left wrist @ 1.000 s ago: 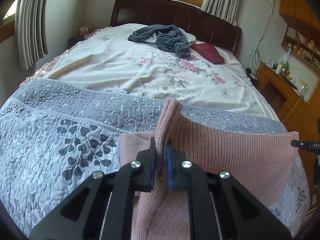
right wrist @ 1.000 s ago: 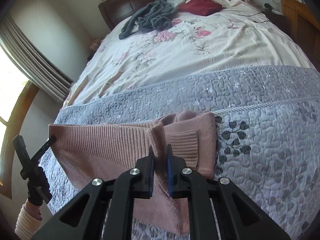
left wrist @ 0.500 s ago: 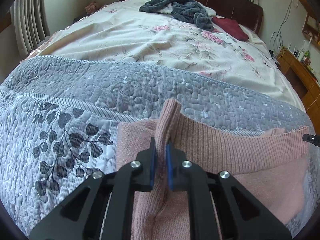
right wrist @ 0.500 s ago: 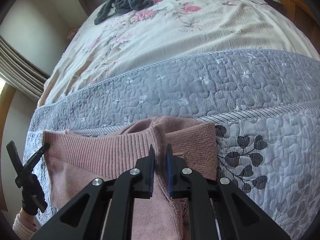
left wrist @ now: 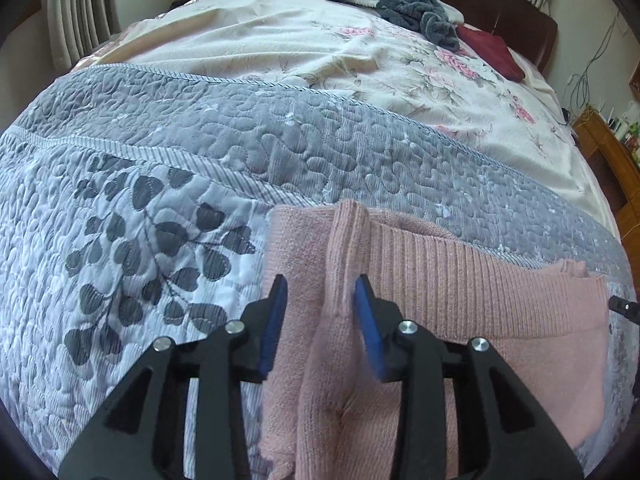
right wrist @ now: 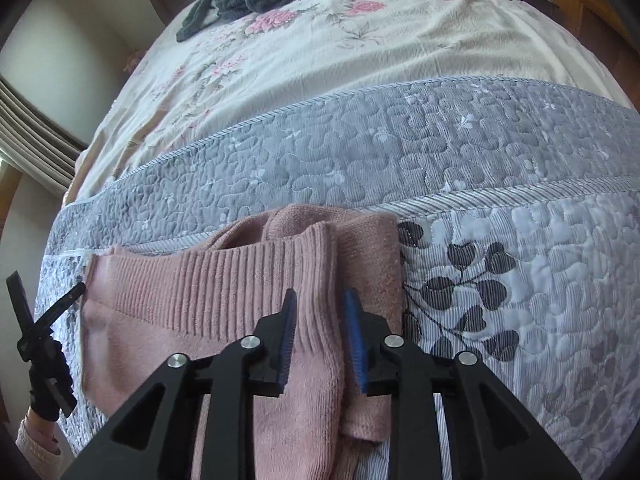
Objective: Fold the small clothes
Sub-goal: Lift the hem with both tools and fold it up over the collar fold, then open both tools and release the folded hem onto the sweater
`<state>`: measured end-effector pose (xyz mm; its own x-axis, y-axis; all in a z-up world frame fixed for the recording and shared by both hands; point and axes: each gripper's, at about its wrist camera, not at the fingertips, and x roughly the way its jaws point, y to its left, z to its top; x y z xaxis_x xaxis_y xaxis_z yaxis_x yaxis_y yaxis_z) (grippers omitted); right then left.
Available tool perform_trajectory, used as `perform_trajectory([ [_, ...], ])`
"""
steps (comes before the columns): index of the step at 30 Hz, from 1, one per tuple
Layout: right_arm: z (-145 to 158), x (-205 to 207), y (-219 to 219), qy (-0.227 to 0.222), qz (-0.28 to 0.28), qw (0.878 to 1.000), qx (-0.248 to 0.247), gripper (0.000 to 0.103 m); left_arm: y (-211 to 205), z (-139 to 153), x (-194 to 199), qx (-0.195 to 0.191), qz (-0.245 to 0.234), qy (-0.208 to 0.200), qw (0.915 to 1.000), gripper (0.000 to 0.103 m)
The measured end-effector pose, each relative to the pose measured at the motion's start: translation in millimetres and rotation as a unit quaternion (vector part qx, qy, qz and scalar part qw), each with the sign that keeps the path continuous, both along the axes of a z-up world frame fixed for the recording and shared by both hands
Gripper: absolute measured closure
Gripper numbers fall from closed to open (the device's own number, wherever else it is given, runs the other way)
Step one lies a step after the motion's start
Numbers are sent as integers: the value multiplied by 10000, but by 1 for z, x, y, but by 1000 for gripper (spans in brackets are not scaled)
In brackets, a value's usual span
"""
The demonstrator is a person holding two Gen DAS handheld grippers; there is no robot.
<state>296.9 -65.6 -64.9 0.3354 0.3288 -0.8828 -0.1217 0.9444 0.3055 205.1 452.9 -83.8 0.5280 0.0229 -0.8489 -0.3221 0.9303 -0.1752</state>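
A pink knit sweater lies folded on the grey quilted bedspread, its ribbed hem facing up the bed. My left gripper stands open over the sweater's left end, a raised ridge of pink knit loose between its blue pads. In the right wrist view the same pink sweater spreads leftward, and my right gripper is open over its right end, with the ribbed edge lying between the fingers. Nothing is clamped by either gripper.
Beyond the grey bedspread lies a cream floral sheet. A dark grey garment and a maroon cloth sit near the wooden headboard. A wooden cabinet stands to the bed's right. The other hand-held gripper shows at the left.
Both grippers carried the sweater's edge forward and down onto the bed, then opened and let go of it. The pink knit now rests flat on the grey bedspread.
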Motion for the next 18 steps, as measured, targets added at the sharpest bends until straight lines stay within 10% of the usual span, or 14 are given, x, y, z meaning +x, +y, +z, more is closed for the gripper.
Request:
perform_trajectory([
  [12, -20, -138, -10, 731, 613, 9946, 407, 59, -60, 21, -100, 29, -837, 138, 9964, 54],
  [18, -24, -152, -15, 814, 480, 9944, 466, 93, -83, -2, -118, 151, -1067, 456, 9931, 54],
])
